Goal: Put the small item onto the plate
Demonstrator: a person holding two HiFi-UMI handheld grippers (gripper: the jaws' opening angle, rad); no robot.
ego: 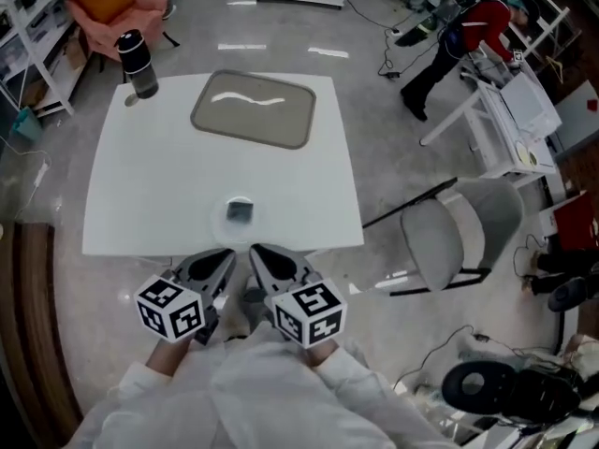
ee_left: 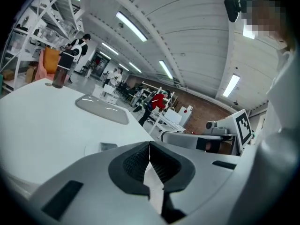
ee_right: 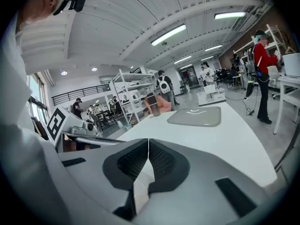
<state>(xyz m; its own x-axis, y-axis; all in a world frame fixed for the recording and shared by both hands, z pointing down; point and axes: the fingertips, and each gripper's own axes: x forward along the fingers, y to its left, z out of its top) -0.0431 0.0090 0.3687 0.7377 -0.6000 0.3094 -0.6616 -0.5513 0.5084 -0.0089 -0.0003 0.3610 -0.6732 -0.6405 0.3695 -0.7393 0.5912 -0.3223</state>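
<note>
A small grey block point(ego: 240, 210) lies near the front edge of the white table point(ego: 140, 195), inside a faint round white disc. From the left gripper view the block point(ee_left: 108, 146) lies just left of the jaws. A grey rounded tray-like plate point(ego: 254, 108) lies at the far middle of the table, also visible in both gripper views point(ee_left: 103, 109) point(ee_right: 196, 116). My left gripper point(ego: 227, 255) and right gripper point(ego: 257, 253) hover side by side at the table's front edge, just short of the block. Both are shut with nothing between the pads point(ee_left: 149, 146) point(ee_right: 148, 142).
A dark bottle point(ego: 137, 63) stands at the table's far left corner. A grey chair point(ego: 459, 232) stands right of the table. Shelving, an orange seat point(ego: 112, 3) and a person in red point(ego: 468, 36) are beyond the table.
</note>
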